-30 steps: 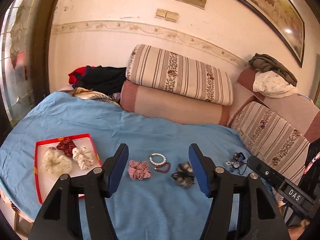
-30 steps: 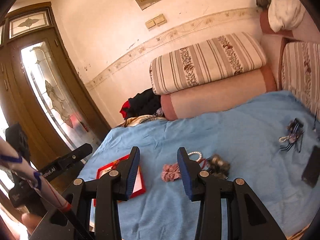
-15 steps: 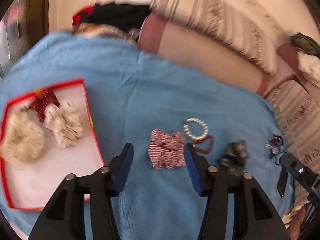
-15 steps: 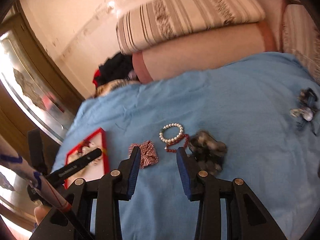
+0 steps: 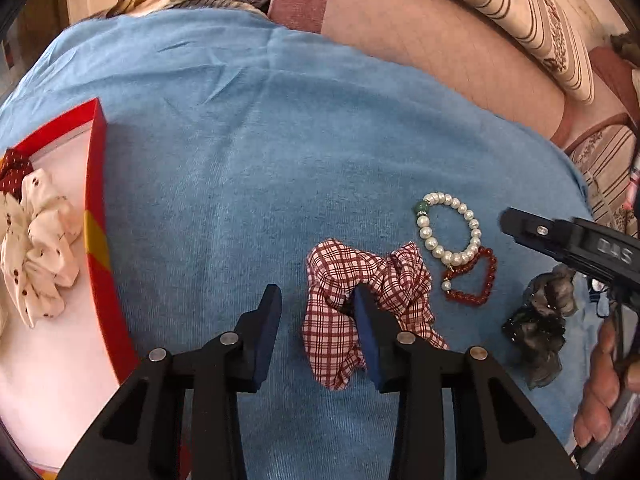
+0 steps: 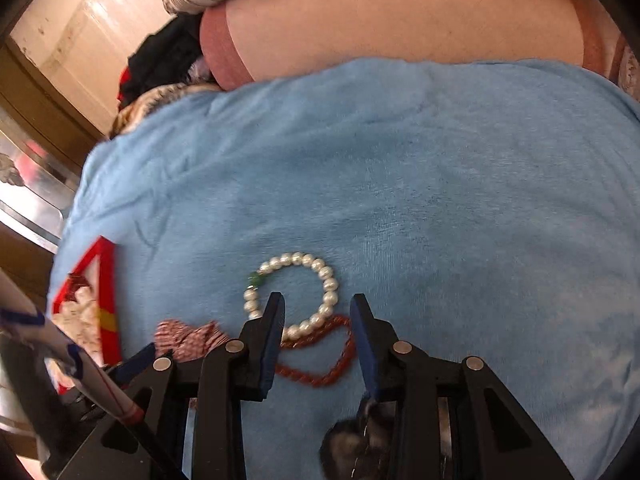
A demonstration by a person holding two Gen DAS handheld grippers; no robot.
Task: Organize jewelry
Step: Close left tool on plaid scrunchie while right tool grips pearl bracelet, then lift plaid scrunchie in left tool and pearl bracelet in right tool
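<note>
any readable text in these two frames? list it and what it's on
"DAS" – upside down on the black body of the right gripper, seen in the left wrist view.
Nothing else readable: the red tray shows only a plain yellow patch, and the right wrist view shows no lettering.

**Crowded foreground, open blanket beyond**

A broad bare stretch of blue blanket [image 5: 248, 152] fills the centre and upper part of both wrist views, open up to the pink bolster [image 5: 440, 52] along the top. In the left wrist view, the red tray [image 5: 98, 216] walls off the left edge. At lower centre and right the checked scrunchie [image 5: 340, 320], pearl bracelet [image 5: 448, 228], red bead bracelet [image 5: 476, 280] and dark scrunchie [image 5: 540, 332] lie close together.
</note>
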